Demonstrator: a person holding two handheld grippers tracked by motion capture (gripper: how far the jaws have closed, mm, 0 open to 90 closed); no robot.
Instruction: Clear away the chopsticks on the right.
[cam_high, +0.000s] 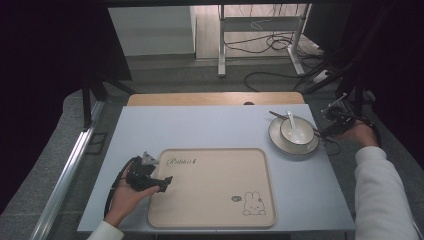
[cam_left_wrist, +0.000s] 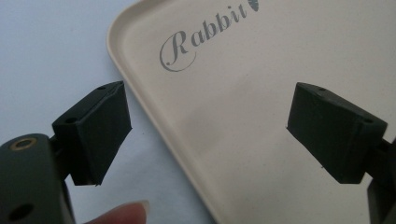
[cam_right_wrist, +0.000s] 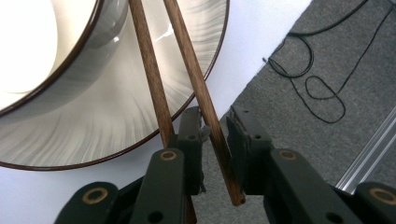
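Chopsticks (cam_right_wrist: 196, 93) lie across the plate (cam_right_wrist: 116, 126) — our right gripper (cam_right_wrist: 215, 130) nearly closed around one; our left gripper (cam_left_wrist: 210, 135) gapes wide, empty, over the tray (cam_left_wrist: 243, 93) edge.

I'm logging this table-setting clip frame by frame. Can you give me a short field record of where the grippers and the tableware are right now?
left gripper: open, jaws astride the near-left rim of the tray
tray: beige, on the table, nothing on it
right gripper: at the plate's right edge, jaws nearly shut; one of the chopsticks lies between them, the other beside the left jaw
plate: far right of table, bowl on it
spoon: in the bowl
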